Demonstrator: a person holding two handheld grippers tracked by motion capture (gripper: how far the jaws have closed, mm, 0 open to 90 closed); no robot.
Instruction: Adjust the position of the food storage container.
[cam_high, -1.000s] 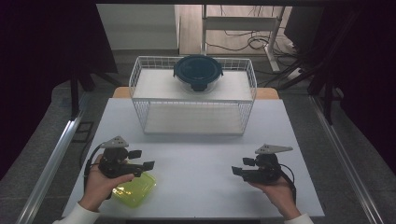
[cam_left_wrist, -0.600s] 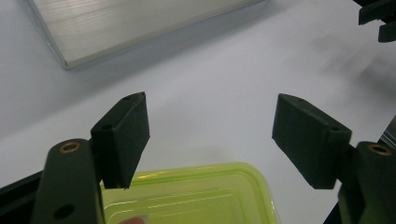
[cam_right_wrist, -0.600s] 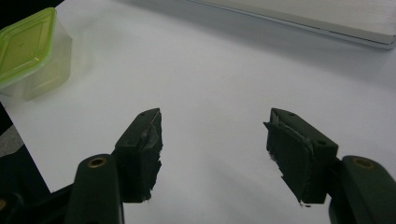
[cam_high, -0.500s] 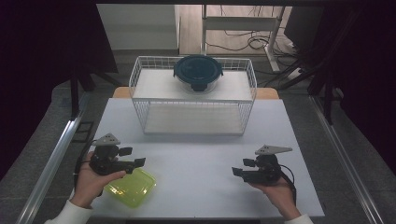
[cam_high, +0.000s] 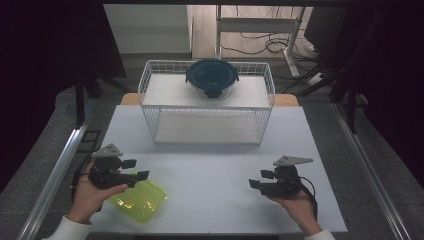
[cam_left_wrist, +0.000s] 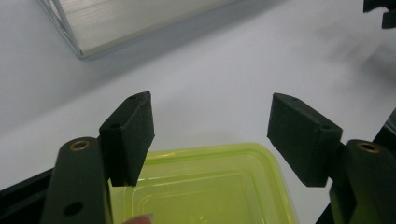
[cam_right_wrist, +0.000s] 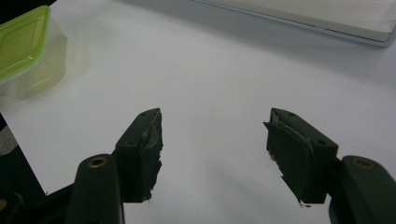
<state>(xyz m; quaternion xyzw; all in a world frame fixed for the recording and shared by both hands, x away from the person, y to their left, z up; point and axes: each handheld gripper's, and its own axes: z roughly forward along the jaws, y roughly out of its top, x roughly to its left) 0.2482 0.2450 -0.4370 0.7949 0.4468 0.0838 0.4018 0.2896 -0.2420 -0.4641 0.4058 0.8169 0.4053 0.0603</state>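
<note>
A yellow-green lidded container (cam_high: 138, 199) lies at the table's front left; it also shows as the container (cam_left_wrist: 205, 186) under my left jaws and the container (cam_right_wrist: 29, 51) far left in the right gripper view. My left gripper (cam_high: 136, 170) hovers open just above its left part, nothing between the jaws; the left gripper (cam_left_wrist: 210, 128) shows a wide gap. My right gripper (cam_high: 257, 179) is open over bare table at the front right, and the right gripper (cam_right_wrist: 214, 140) holds nothing. A round dark-blue lidded bowl (cam_high: 212, 76) rests on top of the white wire rack (cam_high: 207, 107).
The wire rack stands at the back middle of the white table (cam_high: 220, 160), with an open lower shelf (cam_high: 207, 127). A metal rail (cam_high: 57, 175) runs along the left side. Cables and a stand (cam_high: 260, 30) lie on the floor behind.
My left gripper has drawn back to the left and slightly up, uncovering more of the yellow-green container. The right gripper has stayed in place.
</note>
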